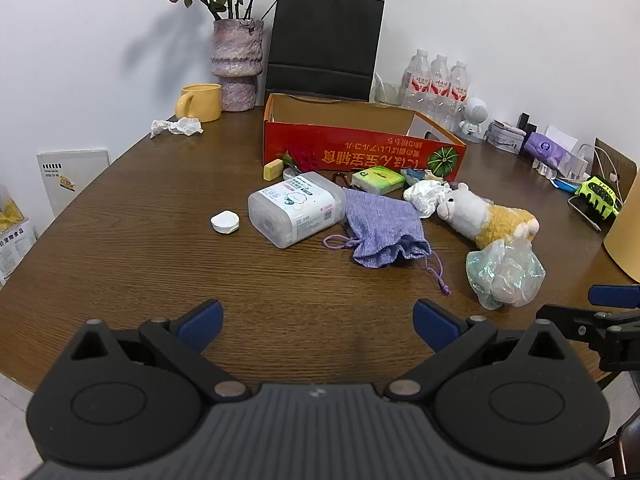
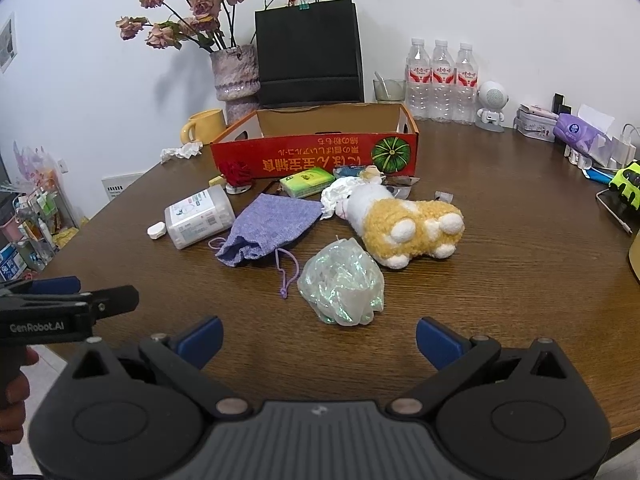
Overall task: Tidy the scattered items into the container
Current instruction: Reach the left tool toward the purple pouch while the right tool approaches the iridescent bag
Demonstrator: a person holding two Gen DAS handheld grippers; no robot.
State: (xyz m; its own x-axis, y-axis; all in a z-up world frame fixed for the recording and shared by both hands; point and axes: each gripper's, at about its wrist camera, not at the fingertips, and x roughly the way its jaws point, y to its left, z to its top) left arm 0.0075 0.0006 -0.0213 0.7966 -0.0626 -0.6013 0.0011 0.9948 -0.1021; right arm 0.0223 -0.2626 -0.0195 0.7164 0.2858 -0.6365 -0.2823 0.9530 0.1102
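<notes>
Much of the clutter by the box [image 2: 316, 158] is hard for me to read: a red flower [image 2: 236, 173] and a yellow block [image 1: 273, 169] sit tight against its front wall, and some crumpled bits behind the plush [image 2: 404, 226] I cannot identify. The box floor is out of sight from my low angle. My right gripper [image 2: 318, 340] shows in the left view only as one blue tip and black arm at the edge.

Both tools are spread wide, holding nothing. My left gripper [image 1: 318, 326] hangs over bare table [image 1: 140, 240], the plastic tub [image 1: 296, 214] and white cap [image 1: 225, 222] well ahead of it, the pouch [image 1: 380, 228] ahead and to the right. The shiny wrap [image 2: 344, 282] lies just ahead of my right gripper, the plush beyond it, a green pack [image 2: 307, 180] near the box, which stands open at the far side.
</notes>
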